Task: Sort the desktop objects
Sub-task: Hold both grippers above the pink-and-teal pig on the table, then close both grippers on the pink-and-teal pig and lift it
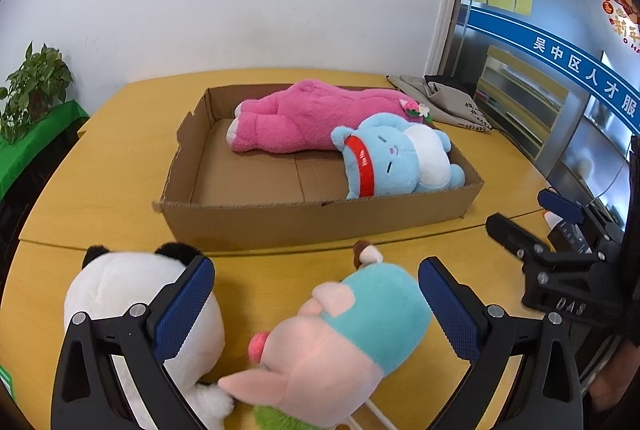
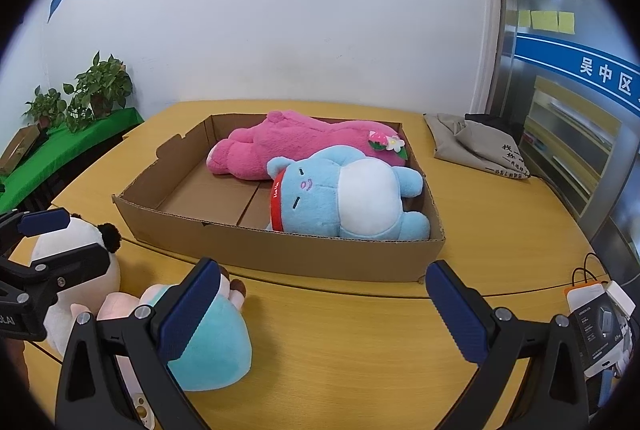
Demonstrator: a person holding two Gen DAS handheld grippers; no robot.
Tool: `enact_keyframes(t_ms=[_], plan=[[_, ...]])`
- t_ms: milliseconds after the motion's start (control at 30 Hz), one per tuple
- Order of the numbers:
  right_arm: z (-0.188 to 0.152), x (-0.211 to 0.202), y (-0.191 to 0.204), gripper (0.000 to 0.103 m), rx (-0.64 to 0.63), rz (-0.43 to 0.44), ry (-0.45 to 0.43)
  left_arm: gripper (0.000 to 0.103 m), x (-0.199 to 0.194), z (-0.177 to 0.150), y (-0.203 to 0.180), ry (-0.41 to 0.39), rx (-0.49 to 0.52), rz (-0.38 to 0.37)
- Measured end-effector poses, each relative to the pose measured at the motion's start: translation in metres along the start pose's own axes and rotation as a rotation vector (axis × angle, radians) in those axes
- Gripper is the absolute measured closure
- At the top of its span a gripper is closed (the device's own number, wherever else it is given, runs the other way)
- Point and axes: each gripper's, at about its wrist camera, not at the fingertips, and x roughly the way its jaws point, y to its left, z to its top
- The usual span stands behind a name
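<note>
A cardboard box [image 1: 320, 222] [image 2: 280, 250] on the wooden table holds a pink plush [image 1: 304, 117] [image 2: 280, 143] and a blue plush with a red band [image 1: 396, 157] [image 2: 344, 197]. In front of the box lie a panda plush [image 1: 116, 290] [image 2: 76, 242] and a pink-and-teal pig plush [image 1: 344, 342] [image 2: 208, 342]. My left gripper [image 1: 316, 306] is open, its fingers either side of the pig plush. My right gripper [image 2: 324, 306] is open and empty over bare table, right of the pig; it also shows in the left wrist view [image 1: 532, 218].
A grey cloth bag [image 1: 444, 97] [image 2: 476, 145] lies at the table's far right corner. A boxed device with a cable [image 2: 600, 326] sits at the right edge. Potted plants [image 2: 88, 93] stand on a green shelf to the left. A wall is behind the table.
</note>
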Motion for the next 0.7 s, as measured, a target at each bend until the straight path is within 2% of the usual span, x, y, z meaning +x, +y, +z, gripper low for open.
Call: enact_keyframes(t_ms=[133,267,433,567,700], plan=[[-0.007,0.008,-0.009,0.000,-0.001,0.072,0.035,0.000,-0.006,-0.026,0.021,0.048,-0.034,-0.036],[-0.020,0.025,-0.005,0.000,-0.066,0.238,0.121,0.000,-0.011,-0.058,0.038,0.097,-0.076,-0.067],[-0.027,0.055,0.027,0.000,-0.117,0.475,0.211,0.000,0.010,-0.082,0.037,0.174,-0.134,-0.147],[-0.027,0.091,0.045,0.001,-0.104,0.533,0.282,0.000,0.033,-0.092,0.027,0.214,-0.153,-0.214],[-0.034,0.099,0.046,0.004,-0.074,0.588,0.320,0.002,0.047,-0.100,0.026,0.241,-0.141,-0.185]])
